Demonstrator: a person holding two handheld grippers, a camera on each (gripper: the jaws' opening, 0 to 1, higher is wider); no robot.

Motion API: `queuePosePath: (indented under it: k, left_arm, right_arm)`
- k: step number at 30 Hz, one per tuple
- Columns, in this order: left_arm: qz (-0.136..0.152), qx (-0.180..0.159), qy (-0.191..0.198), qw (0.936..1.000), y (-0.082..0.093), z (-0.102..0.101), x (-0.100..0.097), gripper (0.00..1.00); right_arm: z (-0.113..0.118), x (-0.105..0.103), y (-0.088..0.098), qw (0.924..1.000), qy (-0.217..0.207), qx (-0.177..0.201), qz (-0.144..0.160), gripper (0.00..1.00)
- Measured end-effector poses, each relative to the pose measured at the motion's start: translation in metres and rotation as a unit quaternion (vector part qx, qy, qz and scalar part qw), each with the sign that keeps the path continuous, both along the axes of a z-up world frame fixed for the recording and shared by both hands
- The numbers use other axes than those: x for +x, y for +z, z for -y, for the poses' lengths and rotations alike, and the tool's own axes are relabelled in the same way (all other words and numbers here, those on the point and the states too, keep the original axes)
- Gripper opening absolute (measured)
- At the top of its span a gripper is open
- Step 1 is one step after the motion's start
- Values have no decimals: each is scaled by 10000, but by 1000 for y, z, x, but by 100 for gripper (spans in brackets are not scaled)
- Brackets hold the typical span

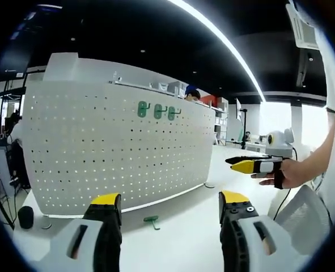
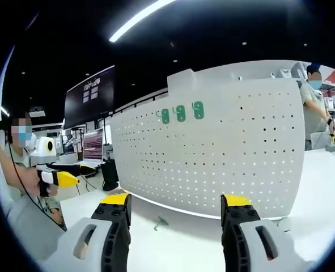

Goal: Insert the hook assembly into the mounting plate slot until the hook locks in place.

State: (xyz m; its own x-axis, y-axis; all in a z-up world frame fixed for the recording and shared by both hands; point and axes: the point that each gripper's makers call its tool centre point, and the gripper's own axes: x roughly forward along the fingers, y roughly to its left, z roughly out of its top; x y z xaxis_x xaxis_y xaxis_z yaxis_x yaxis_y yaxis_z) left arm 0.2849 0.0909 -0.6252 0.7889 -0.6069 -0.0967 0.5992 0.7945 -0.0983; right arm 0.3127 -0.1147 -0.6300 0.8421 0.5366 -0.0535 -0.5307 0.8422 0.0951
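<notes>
A: What is standing on the counter [image 1: 184, 238] right now?

B: A white pegboard [image 1: 116, 153] is standing upright on it. Three green hooks [image 1: 156, 111] are hanging side by side near the pegboard's top edge; in the right gripper view they are sitting high on the board too [image 2: 181, 113].

A: And the loose hook?

B: A single green hook [image 1: 152, 221] is lying flat on the counter just in front of the pegboard's foot, touching nothing. In the right gripper view it is lying there as well [image 2: 160, 223], between the two fingers as the camera sees it.

A: How are the grippers standing?

B: The left gripper [image 1: 170, 209] is pointing at the pegboard with its yellow-tipped fingers spread wide apart, gripping nothing. The right gripper [image 2: 176, 209] is facing the pegboard the same way, fingers wide apart and bare.

A: Anything else near the pegboard?

B: A small dark round thing [image 1: 25, 217] is sitting on the counter beside the pegboard's left end. I cannot tell whether it is holding anything. A person in a mask [image 2: 313, 107] is standing behind the pegboard's far end.
</notes>
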Motion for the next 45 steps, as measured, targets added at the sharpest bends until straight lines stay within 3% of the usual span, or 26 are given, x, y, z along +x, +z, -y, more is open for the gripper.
queuePosePath:
  k: [45]
  left_arm:
    - [-89, -104, 84, 9999, -9, -6, 1, 72]
  right_arm:
    - [6, -10, -11, 9999, -80, 19, -78, 62]
